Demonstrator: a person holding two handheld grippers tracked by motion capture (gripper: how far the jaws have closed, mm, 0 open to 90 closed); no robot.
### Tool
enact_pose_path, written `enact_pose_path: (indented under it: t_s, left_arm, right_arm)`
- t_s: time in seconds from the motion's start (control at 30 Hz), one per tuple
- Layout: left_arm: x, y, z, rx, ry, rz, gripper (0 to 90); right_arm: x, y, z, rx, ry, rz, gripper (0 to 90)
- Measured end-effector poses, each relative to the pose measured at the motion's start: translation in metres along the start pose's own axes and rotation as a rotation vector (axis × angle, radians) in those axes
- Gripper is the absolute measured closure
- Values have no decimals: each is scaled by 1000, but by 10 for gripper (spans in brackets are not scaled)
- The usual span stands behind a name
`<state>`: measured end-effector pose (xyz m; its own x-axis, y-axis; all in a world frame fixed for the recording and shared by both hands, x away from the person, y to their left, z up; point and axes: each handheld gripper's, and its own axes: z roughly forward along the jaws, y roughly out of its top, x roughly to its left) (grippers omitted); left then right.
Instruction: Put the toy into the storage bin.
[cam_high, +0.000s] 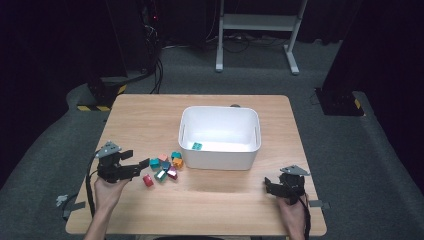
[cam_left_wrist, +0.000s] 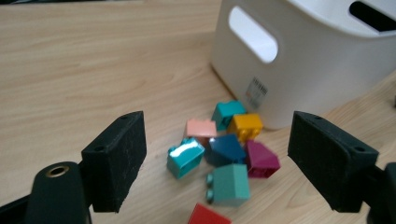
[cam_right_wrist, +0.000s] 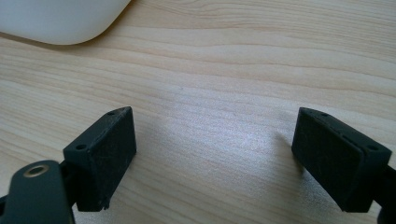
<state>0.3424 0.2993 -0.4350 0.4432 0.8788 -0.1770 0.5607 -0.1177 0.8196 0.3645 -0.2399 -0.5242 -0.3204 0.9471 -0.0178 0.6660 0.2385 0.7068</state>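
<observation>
Eight small bricks (cam_high: 164, 167) heaped on table (cam_high: 150, 120) just beside white bin (cam_high: 220, 159), one teal brick (cam_high: 197, 146) inside, left gripper (cam_high: 142, 164) spread wide near heap, right gripper (cam_high: 268, 183) spread wide over bare wood

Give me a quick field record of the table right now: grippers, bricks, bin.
left hand-held gripper: open, empty, aimed at the brick pile
right hand-held gripper: open, empty, over bare table near the bin's front right corner
brick pile: loose toy bricks on the table, left of the bin's front
bin: white, upright, handle cut-outs in its sides
in bin: one teal brick on the floor
nearest brick to left jaws: red brick
</observation>
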Motion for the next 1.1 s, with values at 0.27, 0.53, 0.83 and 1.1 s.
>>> enact_pose_path:
  t_s: [0.27,0.53,0.83,1.1]
  left_arm:
    - [-1,-30,8,41,27,9,226]
    - [-3,-49,21,83,31,9,233]
    - [-3,-64,32,115,59,11,262]
    - [-2,-75,39,110,66,26,335]
  right_arm:
    - [0,0,0,-1,0,-1,134]
    - [0,0,0,-1,0,-1,134]
    - [0,0,0,-1,0,-1,134]
    - [0,0,0,-1,0,-1,134]
